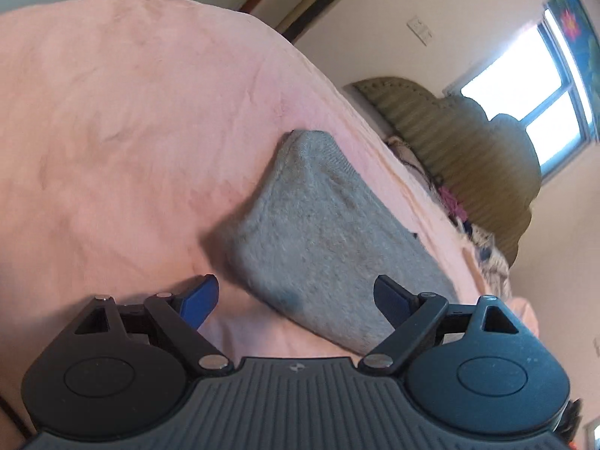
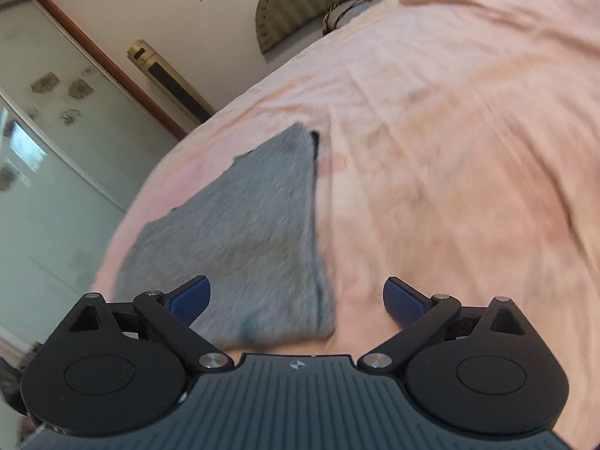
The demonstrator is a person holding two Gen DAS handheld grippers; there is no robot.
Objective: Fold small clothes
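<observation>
A folded grey garment (image 1: 318, 240) on a pink bedsheet (image 1: 112, 131) is seen beyond the left gripper (image 1: 296, 296), fingers spread wide, nothing held. A window (image 1: 532, 101) is shown only there; glass doors (image 2: 48, 150) only beyond the equally wide, empty right gripper (image 2: 296, 296). The garment's near edge is blurred.

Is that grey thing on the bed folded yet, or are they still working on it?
Done: the grey garment lies folded flat on the pink bedsheet. In hand: nothing; the left tool and right tool are both open and empty. Left: no other unfolded clothing is clearly visible, so I cannot tell.
</observation>
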